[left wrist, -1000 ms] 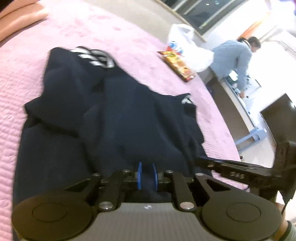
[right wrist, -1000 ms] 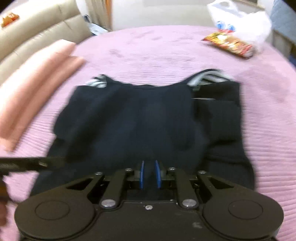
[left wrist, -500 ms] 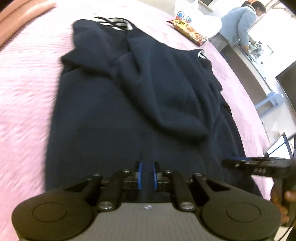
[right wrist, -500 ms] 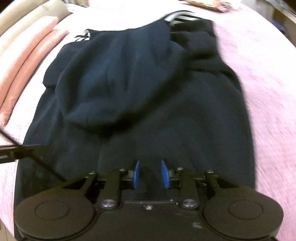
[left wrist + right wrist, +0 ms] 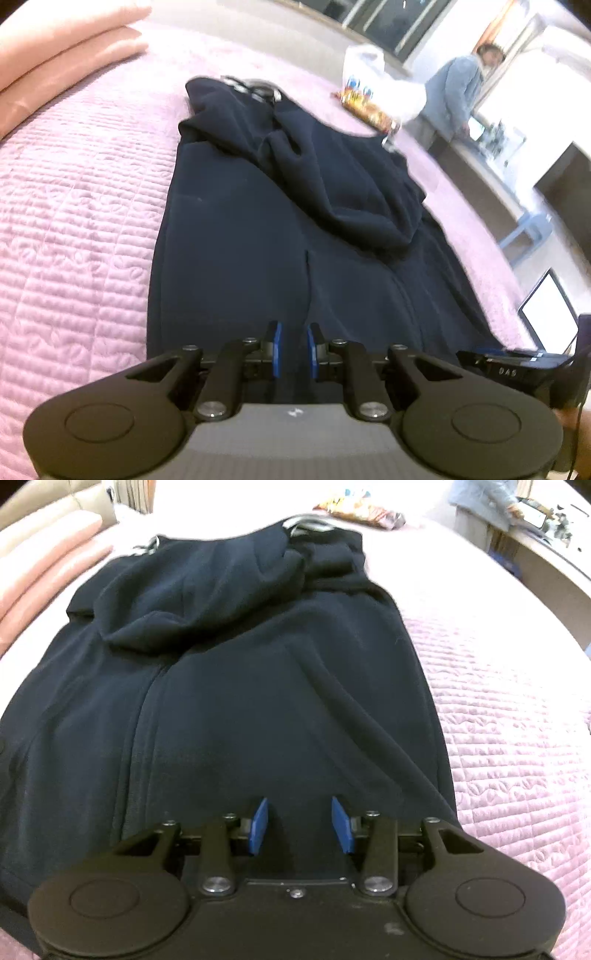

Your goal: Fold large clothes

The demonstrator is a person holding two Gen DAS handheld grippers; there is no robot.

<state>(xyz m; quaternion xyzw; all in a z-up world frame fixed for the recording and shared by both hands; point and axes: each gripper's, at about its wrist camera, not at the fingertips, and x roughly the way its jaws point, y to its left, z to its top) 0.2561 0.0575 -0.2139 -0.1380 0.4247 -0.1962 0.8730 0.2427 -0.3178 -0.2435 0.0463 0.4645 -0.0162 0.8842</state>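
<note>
A dark navy hooded garment [image 5: 258,240] [image 5: 258,709] lies lengthwise on the pink quilt, hood [image 5: 351,192] [image 5: 184,602] folded down onto its back. Striped cuffs [image 5: 251,86] [image 5: 306,522] show at its far end. My left gripper [image 5: 293,332] hovers over the near part of the garment. Its blue pads stand a narrow gap apart and are opening slightly, pressing nothing. My right gripper [image 5: 299,808] is over the near right part, jaws opening wide, with only flat cloth below them. In the left wrist view the right gripper [image 5: 517,365] shows at the lower right.
The pink quilted bed [image 5: 74,192] [image 5: 517,709] spreads to both sides. Peach folded bedding [image 5: 62,44] [image 5: 48,565] lies far left. A snack packet [image 5: 369,110] [image 5: 362,511] and white bag [image 5: 369,70] sit beyond the garment. A person [image 5: 458,92] stands at a counter; a laptop [image 5: 550,317] is off the right edge.
Both grippers have drawn back along the garment toward its near end. The right jaws have gone from nearly shut to wide. The hood now lies flat on the back.
</note>
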